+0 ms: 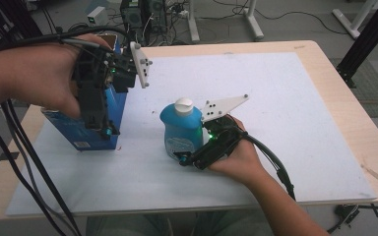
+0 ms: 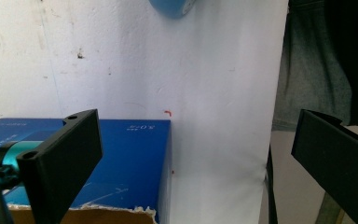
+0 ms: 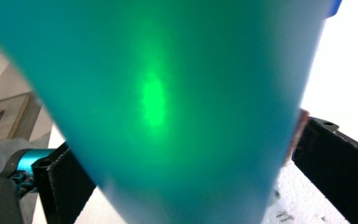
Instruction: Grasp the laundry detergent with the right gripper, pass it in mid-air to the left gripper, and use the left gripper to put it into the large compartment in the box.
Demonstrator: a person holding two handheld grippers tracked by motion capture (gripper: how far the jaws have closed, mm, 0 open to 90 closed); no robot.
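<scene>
Fingers of right gripper clasping blue bottle, left gripper spread above blue box, white mat, wooden table

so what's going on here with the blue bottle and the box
A person holds a claw in each hand over a white mat. The right claw has its jaws on either side of an upright blue bottle with a white cap; whether they press it is unclear. The left claw hangs open above the open top of a dark blue box at the mat's left side.
</scene>
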